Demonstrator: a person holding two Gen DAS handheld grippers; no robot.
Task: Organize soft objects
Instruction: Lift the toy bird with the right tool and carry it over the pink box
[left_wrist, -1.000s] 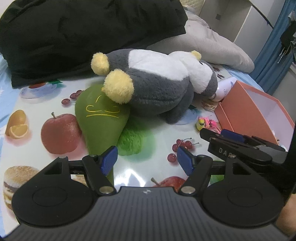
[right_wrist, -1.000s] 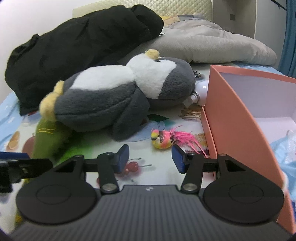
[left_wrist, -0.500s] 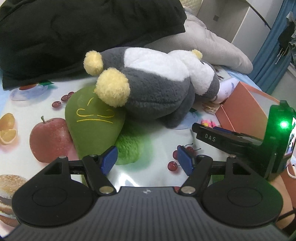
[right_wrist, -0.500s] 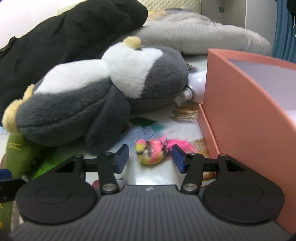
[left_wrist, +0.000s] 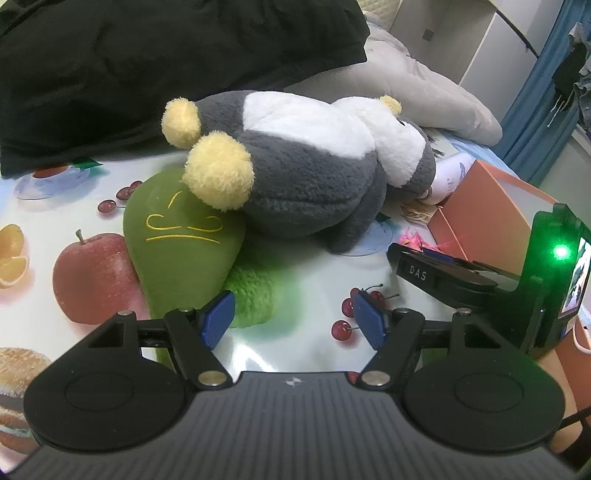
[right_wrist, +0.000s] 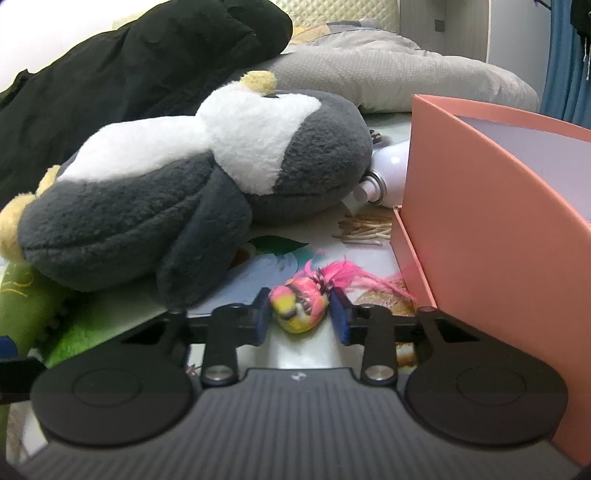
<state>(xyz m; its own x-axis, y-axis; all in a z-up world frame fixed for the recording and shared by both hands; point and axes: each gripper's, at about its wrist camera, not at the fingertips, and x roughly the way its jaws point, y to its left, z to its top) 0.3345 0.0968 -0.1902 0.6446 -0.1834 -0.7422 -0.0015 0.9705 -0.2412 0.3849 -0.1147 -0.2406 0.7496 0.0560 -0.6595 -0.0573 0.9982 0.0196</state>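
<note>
A grey and white plush penguin (left_wrist: 306, 173) with yellow feet lies on its side on the fruit-print cloth; it also shows in the right wrist view (right_wrist: 177, 177). A green plush pear (left_wrist: 181, 243) lies partly under it. A small pink and yellow feathered bird toy (right_wrist: 300, 306) lies beside the orange box (right_wrist: 498, 221). My right gripper (right_wrist: 301, 317) is low on the cloth with its blue pads on either side of the bird, nearly touching it. My left gripper (left_wrist: 293, 321) is open and empty, just in front of the green pear.
A black jacket (left_wrist: 166, 66) and a grey pillow (left_wrist: 424, 96) lie behind the penguin. A white spray bottle (right_wrist: 388, 173) lies between the penguin and the box. The right gripper's body (left_wrist: 480, 280) sits to the right in the left wrist view.
My right gripper has moved forward and down until the bird toy sits between its pads, and the jaws have narrowed. My left gripper has edged closer to the plush toys, still open.
</note>
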